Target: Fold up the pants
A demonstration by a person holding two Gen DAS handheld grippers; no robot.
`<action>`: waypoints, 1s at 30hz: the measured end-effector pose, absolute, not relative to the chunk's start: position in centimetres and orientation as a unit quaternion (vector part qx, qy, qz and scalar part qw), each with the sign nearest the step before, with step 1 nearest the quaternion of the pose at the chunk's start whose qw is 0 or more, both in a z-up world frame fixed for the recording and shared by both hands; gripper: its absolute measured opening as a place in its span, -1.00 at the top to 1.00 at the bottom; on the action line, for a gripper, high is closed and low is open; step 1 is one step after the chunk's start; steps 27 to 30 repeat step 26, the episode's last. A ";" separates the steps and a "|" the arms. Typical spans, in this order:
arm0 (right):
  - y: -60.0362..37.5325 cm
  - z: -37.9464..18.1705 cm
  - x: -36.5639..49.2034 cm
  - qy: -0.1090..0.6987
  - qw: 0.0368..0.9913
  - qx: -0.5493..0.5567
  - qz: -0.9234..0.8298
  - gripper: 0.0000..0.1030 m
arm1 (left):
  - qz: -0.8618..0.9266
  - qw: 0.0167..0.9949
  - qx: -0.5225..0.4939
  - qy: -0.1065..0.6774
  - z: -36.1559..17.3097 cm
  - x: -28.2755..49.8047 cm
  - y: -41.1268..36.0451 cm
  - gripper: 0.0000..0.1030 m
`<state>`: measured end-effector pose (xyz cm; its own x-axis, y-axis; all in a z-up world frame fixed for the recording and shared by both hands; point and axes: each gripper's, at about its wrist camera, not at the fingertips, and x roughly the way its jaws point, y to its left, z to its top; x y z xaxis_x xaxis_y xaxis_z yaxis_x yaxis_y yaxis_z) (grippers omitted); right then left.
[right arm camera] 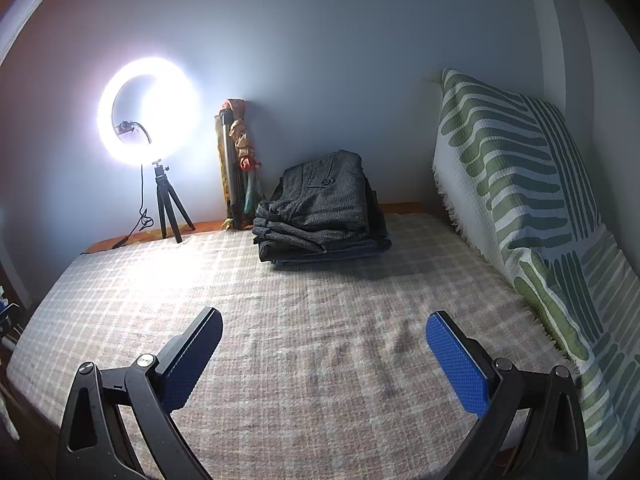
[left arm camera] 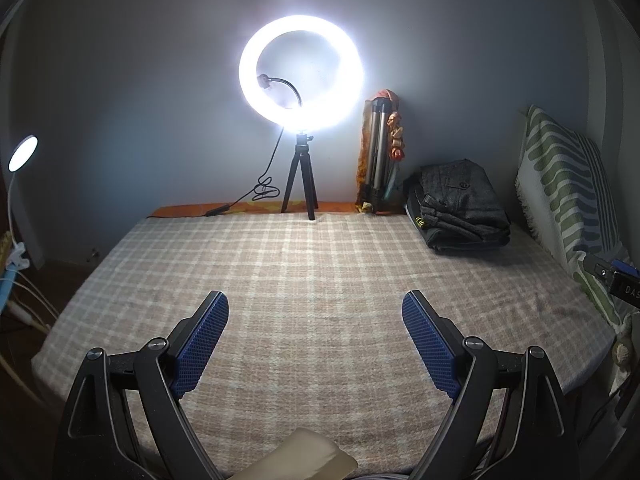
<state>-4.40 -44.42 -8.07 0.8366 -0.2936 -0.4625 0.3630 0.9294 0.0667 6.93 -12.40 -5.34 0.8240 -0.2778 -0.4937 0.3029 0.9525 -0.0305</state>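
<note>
A stack of folded dark pants lies at the far right of the checked bed cover, grey checked pair on top. It also shows in the right wrist view, on the bed cover. My left gripper is open and empty above the bed's near part. My right gripper is open and empty, well short of the stack. A beige cloth edge shows at the bottom of the left wrist view.
A lit ring light on a small tripod stands at the bed's far edge, also in the right wrist view. A folded tripod leans on the wall. A green-patterned cushion lines the right side. A desk lamp stands at the left.
</note>
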 end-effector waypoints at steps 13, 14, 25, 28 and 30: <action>-44.3 -8.3 -4.3 0.232 0.955 0.075 -0.170 -0.99 | -0.144 0.957 0.024 0.251 -5.6 6.9 -12.1 -0.73; -44.3 -8.3 -4.3 0.232 0.955 0.075 -0.169 -0.99 | -0.142 0.957 0.024 0.251 -5.6 6.9 -12.1 -0.73; -44.1 -8.6 -4.1 0.234 0.955 0.076 -0.168 -0.99 | -0.137 0.960 0.016 0.244 -5.8 7.0 -11.6 -0.73; -44.2 -8.6 -4.1 0.234 0.955 0.076 -0.167 -0.99 | -0.138 0.959 0.016 0.247 -5.8 7.1 -11.6 -0.73; -44.2 -8.6 -4.1 0.234 0.955 0.076 -0.167 -0.99 | -0.138 0.959 0.016 0.247 -5.8 7.1 -11.6 -0.73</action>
